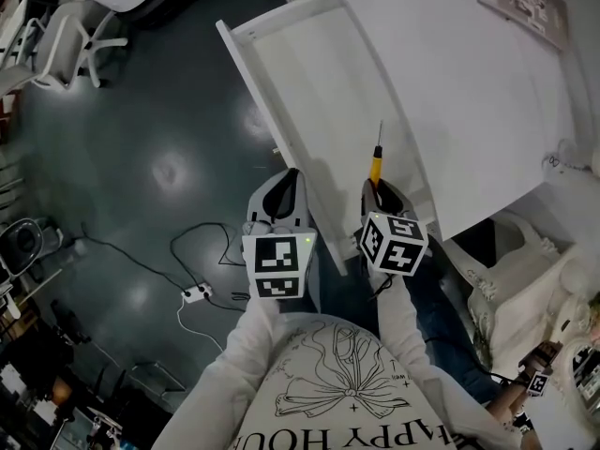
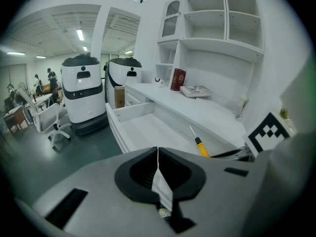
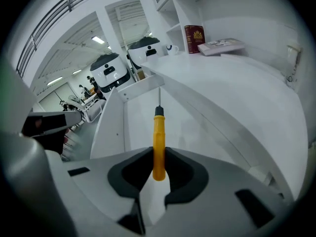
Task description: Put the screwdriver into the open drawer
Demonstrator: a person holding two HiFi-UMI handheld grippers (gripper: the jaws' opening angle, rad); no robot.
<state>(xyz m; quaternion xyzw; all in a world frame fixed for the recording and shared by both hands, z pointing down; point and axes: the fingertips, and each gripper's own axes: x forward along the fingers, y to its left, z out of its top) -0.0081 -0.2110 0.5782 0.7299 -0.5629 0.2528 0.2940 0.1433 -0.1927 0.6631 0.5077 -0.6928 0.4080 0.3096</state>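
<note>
- the right gripper (image 3: 158,158) has its jaws clamped on the yellow plastic handle of a slim metal-shafted screwdriver (image 3: 158,144).
- the screwdriver's shaft points forward, away from the person, and it is held over the inside of the long white open drawer (image 3: 139,113), near the side next to the white desk top (image 1: 469,92).
- the left gripper (image 2: 158,156) has its jaws pressed together with nothing between them. it hangs beside the right gripper, at the drawer's outer side.
- a dark red book (image 3: 194,38) stands upright far back on the desk.
</note>
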